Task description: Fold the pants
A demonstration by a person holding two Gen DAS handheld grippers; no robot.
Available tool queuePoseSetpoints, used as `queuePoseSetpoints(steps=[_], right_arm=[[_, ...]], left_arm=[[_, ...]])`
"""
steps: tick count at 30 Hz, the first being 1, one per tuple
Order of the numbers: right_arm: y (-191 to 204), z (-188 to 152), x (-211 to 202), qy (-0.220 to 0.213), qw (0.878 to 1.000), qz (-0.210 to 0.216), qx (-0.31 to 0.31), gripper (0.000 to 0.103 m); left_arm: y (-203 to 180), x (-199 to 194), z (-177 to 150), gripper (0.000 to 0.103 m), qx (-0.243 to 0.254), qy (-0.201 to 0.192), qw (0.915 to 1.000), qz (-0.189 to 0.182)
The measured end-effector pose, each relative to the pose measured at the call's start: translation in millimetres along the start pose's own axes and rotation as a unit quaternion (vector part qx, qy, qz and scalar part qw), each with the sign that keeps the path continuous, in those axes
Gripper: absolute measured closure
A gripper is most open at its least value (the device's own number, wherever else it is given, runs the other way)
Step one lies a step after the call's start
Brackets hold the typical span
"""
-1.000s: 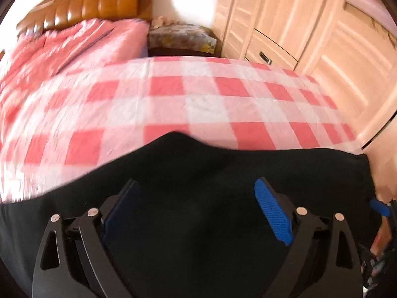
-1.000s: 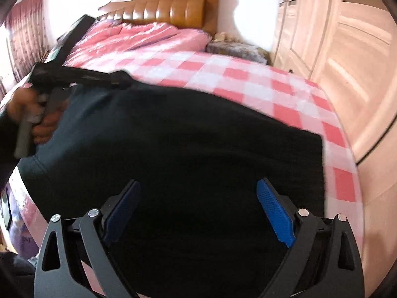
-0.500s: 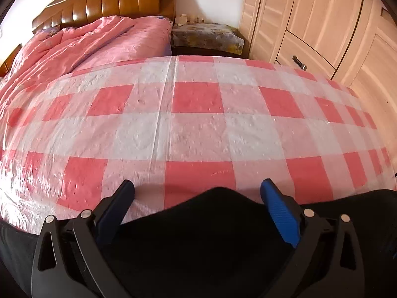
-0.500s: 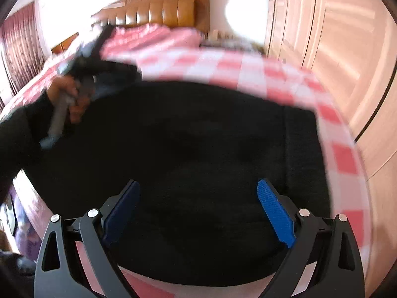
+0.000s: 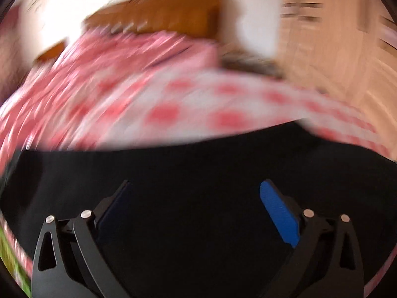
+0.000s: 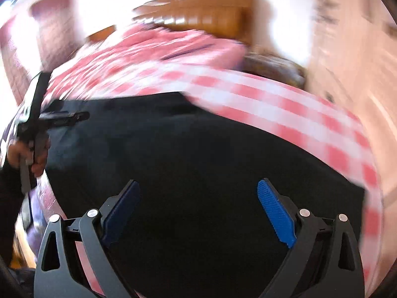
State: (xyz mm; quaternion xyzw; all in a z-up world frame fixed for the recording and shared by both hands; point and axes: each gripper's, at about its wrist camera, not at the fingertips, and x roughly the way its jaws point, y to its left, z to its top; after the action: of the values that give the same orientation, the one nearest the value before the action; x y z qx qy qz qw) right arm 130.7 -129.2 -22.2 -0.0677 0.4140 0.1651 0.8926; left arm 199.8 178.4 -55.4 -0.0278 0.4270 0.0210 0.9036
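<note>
Left wrist view is heavily smeared, yet the left gripper [image 5: 196, 213] is seen with its blue-padded fingers [image 5: 279, 216] spread wide and nothing caught between them. Directly under and ahead of it the black pants [image 5: 198, 173] are laid flat, filling the lower half of the picture — their far edge is drawn across the pink-and-white checked sheet [image 5: 198, 104]. Beyond that a rumpled pink quilt [image 5: 111, 57] is heaped toward the brown headboard [image 5: 161, 12], and pale wooden wardrobe doors [image 5: 335, 37] are made out at the right.

From the right wrist view, the right gripper [image 6: 198, 213] is likewise held wide, with no cloth pinched. The pants [image 6: 211, 161] are spread beneath it on the bed, one straight edge lying near the right side of the checked sheet [image 6: 285, 104]. At the far left the other gripper [image 6: 62, 116] is seen from the side, gripped by a hand [image 6: 27, 154] at the pants' left edge — whether cloth is touched there cannot be told through the blur.
</note>
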Motion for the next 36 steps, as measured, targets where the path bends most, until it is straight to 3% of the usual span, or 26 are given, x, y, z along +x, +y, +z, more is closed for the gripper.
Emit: queuePoseSetpoints(steps=[3, 5, 7, 11, 14, 16, 19, 21, 23, 25, 27, 31, 33, 36], right_arm=[[26, 6, 39, 0.046, 0.998, -0.024, -0.031, 0.01], [27, -8, 59, 0.083, 0.996, -0.033, -0.026, 0.01], [16, -18, 52, 0.064, 0.998, -0.01, 0.013, 0.006], [20, -8, 45, 0.077, 0.996, -0.034, 0.019, 0.006], [43, 18, 38, 0.047, 0.999, 0.009, 0.008, 0.006], [70, 39, 45, 0.034, 0.999, 0.036, -0.012, 0.006], [134, 68, 64, 0.016, 0.993, 0.09, -0.072, 0.006], [181, 81, 78, 0.012, 0.987, 0.116, -0.11, 0.006], [220, 87, 91, 0.017, 0.981, 0.145, -0.129, 0.006], [248, 89, 105, 0.024, 0.975, 0.17, -0.143, 0.006], [273, 80, 116, 0.032, 0.971, 0.172, -0.166, 0.006], [272, 72, 137, 0.061, 0.973, 0.171, -0.143, 0.006], [267, 75, 132, 0.055, 0.975, 0.171, -0.128, 0.006], [263, 75, 134, 0.063, 0.976, 0.172, -0.114, 0.006]], left_arm=[[60, 15, -7, 0.002, -0.06, 0.031, 0.9976, 0.013], [82, 21, -12, 0.002, -0.063, 0.028, 0.9974, 0.021], [85, 18, -14, 0.002, -0.05, 0.029, 0.9982, 0.012], [86, 11, -13, 0.002, -0.054, 0.023, 0.9983, 0.004], [105, -12, -17, 0.002, -0.09, -0.022, 0.9955, -0.019], [123, -30, -23, 0.002, -0.113, -0.043, 0.9926, 0.003], [157, -56, -33, 0.002, -0.133, -0.064, 0.987, 0.064], [192, -77, -44, 0.002, -0.162, -0.082, 0.9786, 0.097], [238, -93, -55, 0.002, -0.223, -0.08, 0.9668, 0.096], [280, -97, -66, 0.002, -0.284, -0.07, 0.9543, 0.062], [321, -92, -79, 0.002, -0.35, -0.053, 0.9352, -0.018], [361, -69, -95, 0.002, -0.421, -0.039, 0.8945, -0.145], [363, -61, -94, 0.002, -0.431, -0.039, 0.8853, -0.169], [356, -48, -86, 0.002, -0.429, -0.036, 0.8824, -0.19]])
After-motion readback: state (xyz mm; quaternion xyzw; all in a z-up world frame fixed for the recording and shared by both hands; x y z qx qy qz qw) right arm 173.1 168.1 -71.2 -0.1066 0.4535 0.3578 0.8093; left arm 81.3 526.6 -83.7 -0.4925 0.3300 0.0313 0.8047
